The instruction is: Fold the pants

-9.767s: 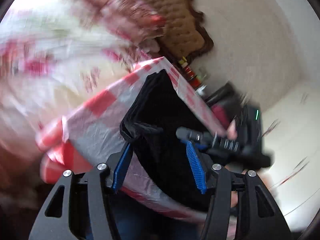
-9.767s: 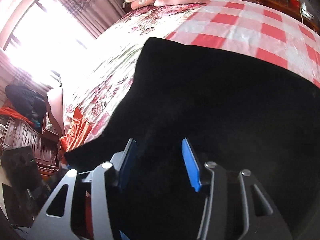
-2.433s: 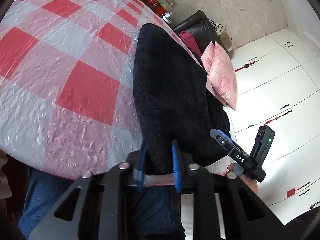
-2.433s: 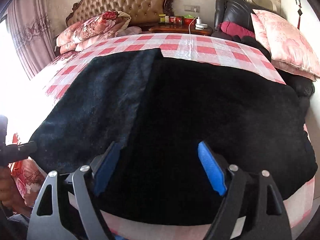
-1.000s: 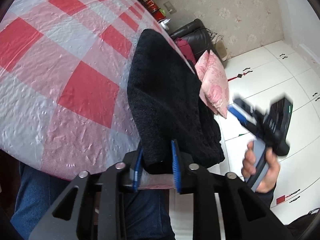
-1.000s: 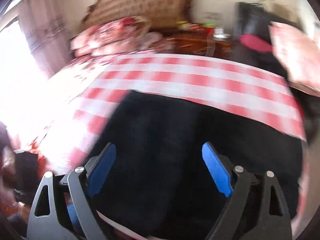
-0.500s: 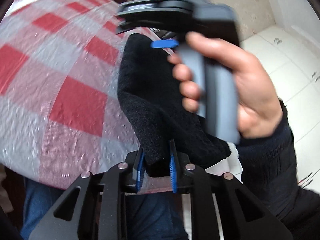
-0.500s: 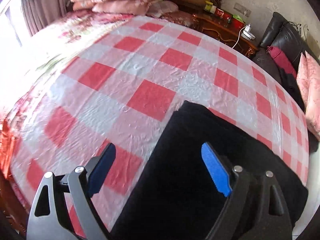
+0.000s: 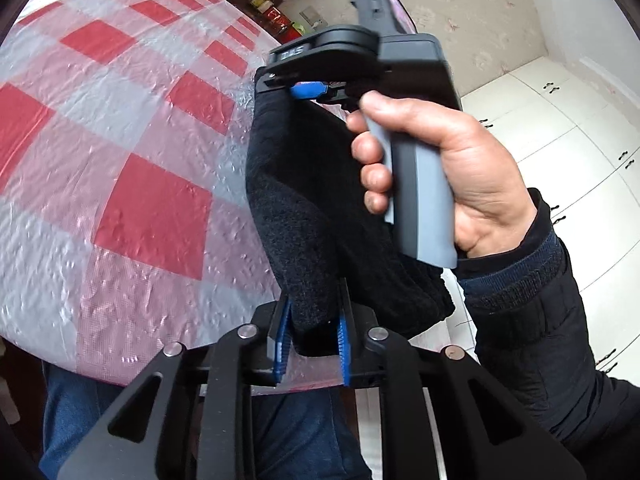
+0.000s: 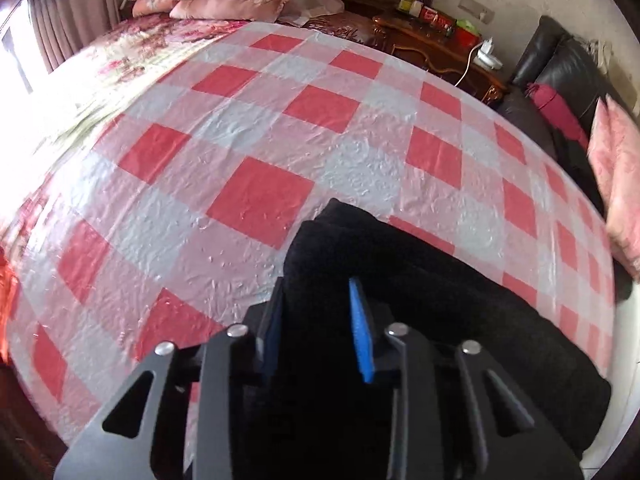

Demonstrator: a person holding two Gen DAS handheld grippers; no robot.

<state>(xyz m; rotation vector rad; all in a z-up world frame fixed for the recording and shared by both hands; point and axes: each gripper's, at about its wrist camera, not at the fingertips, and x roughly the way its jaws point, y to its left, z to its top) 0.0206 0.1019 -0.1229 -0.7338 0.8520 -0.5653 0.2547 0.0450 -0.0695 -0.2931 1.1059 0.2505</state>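
- Black pants [image 9: 304, 216] lie folded on the red-checked sheet [image 9: 132, 168].
- Left gripper [image 9: 312, 344] clamps their near end.
- Right gripper [image 10: 316, 320] is closing on their far end.

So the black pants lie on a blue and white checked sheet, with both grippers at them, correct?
Not quite: the checked sheet is red and white, not blue and white, as the right wrist view shows. The black pants do lie on it, with the left gripper and right gripper at them.
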